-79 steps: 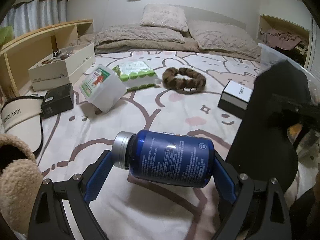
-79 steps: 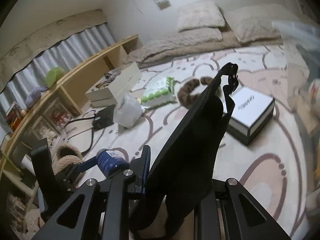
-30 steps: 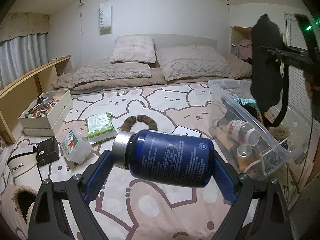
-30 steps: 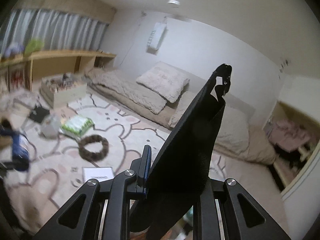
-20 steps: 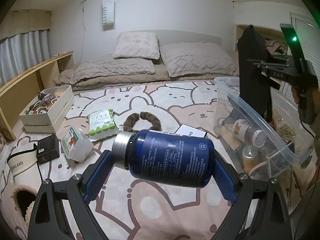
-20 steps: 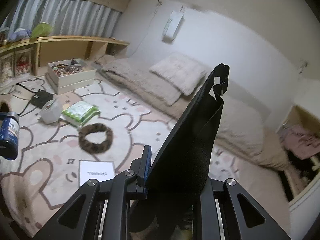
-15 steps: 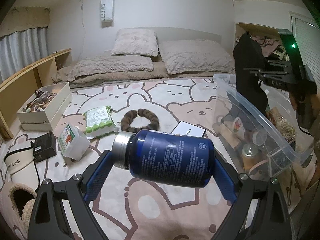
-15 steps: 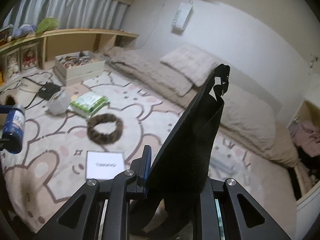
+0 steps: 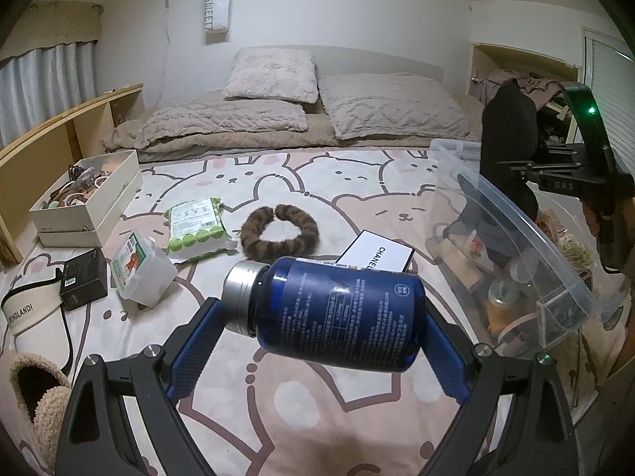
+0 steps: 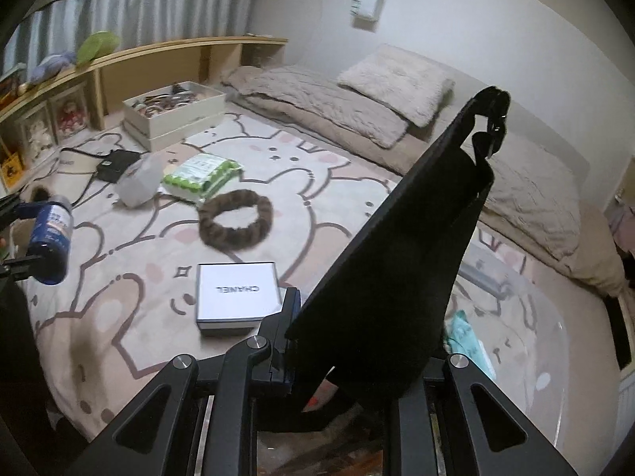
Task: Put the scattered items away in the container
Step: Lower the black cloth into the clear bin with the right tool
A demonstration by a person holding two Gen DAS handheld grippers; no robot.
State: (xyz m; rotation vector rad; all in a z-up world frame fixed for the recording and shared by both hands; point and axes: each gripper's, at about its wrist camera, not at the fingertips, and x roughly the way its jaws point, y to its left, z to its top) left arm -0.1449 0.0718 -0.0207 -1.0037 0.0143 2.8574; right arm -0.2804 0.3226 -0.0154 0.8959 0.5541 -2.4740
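The right gripper (image 9: 512, 168) has come down from high above the bed and now hangs its flat black pouch (image 10: 397, 261), pinched tight, over the clear container (image 9: 516, 222). The left gripper (image 9: 317, 329) clamps the blue bottle (image 9: 333, 309) sideways, short of the rim. The pouch's lower end seems already inside, though it is hard to see. Better to lower further before letting go, so it clears the things inside.
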